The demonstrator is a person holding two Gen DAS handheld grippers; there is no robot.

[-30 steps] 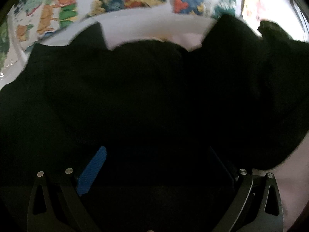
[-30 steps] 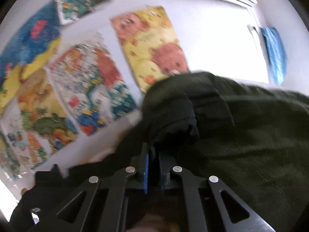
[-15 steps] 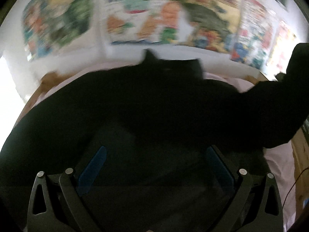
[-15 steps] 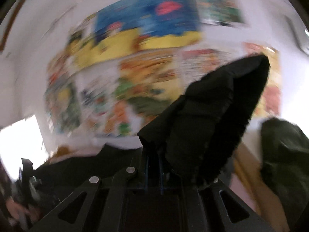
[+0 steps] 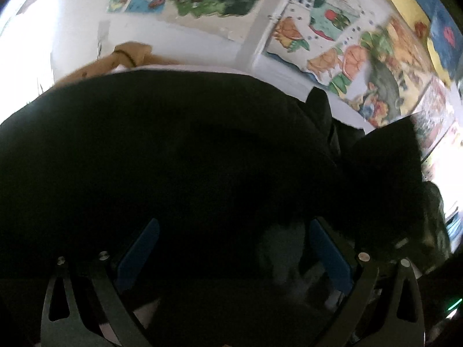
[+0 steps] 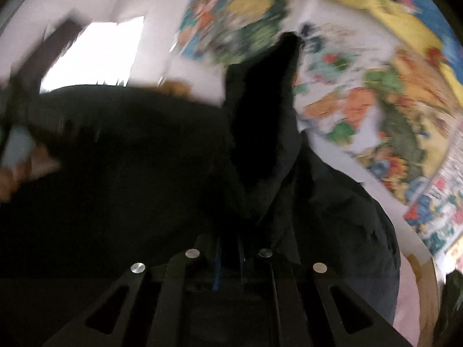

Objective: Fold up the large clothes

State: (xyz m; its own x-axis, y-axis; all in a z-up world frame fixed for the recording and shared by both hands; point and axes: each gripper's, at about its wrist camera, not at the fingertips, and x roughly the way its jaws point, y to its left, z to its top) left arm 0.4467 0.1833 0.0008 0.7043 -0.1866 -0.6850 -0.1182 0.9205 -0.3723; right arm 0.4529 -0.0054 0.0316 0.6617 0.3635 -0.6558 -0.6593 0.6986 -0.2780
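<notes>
The black garment [image 5: 179, 150] is spread wide over a pale pink surface [image 6: 405, 295] and fills most of both views. Behind the garment stands a white wall [image 5: 188, 37] covered with bright cartoon posters [image 5: 341, 46].

The left gripper [image 5: 231, 248] sits low over the garment with its jaws spread wide apart. Its blue pads [image 5: 139, 245] stand on either side of the dark cloth, and nothing is pinched between them. Whether the pads touch the cloth cannot be told, as that part is very dark.

The right gripper [image 6: 228, 260] has its jaws drawn close together, with only a thin gap showing blue between them. A fold of the garment is clamped there and rises from the jaws as a tall dark peak [image 6: 269, 110] against the posters. The rest of the garment falls away from that peak to both sides, down towards the pink surface.

At the far edge of the garment, by the wall, lies a tan object [image 5: 127, 55]; what it is cannot be made out. The right wrist view is blurred, so finer detail of the cloth is lost.
</notes>
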